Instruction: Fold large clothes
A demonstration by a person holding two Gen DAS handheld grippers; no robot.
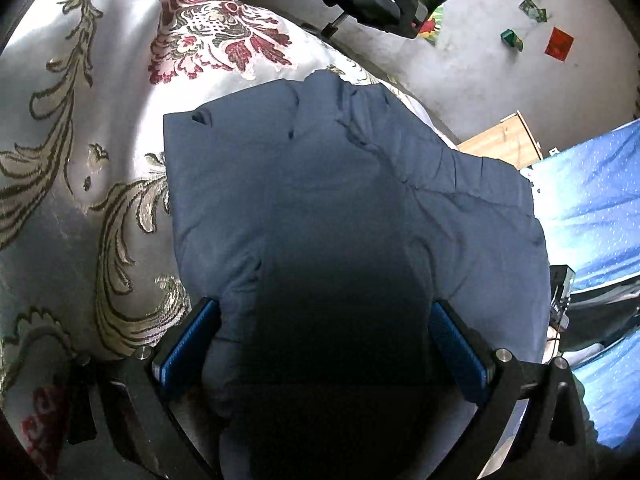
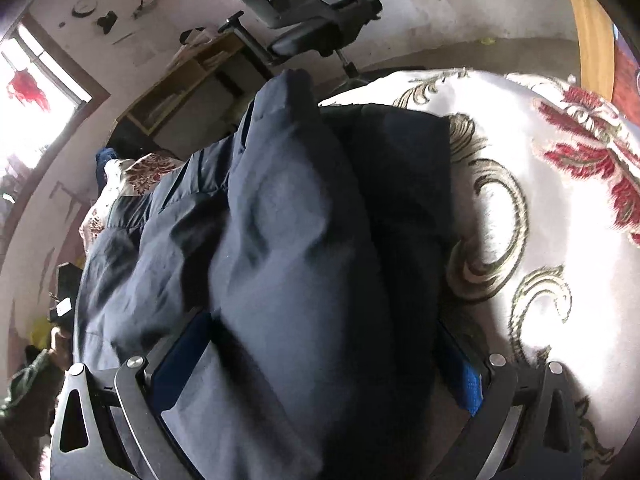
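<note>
Mid-fold, blue jacket (image 1: 352, 200) on bedspread (image 1: 72, 160).
L gripper (image 1: 324, 344) & R gripper (image 2: 320, 364) both spread wide, jacket bulk between my fingers, long axis running fwd.

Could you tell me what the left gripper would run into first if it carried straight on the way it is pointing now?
Most likely the dark blue garment: it already fills the gap between the wide-apart fingers of the left gripper and spreads ahead over the floral bedspread. Depth is hard to judge.

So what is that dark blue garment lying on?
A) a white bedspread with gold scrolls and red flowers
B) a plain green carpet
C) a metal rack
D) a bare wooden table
A: the dark blue jacket rests on a white bedspread patterned with gold scrolls and red flowers, visible around it in both views.
</note>
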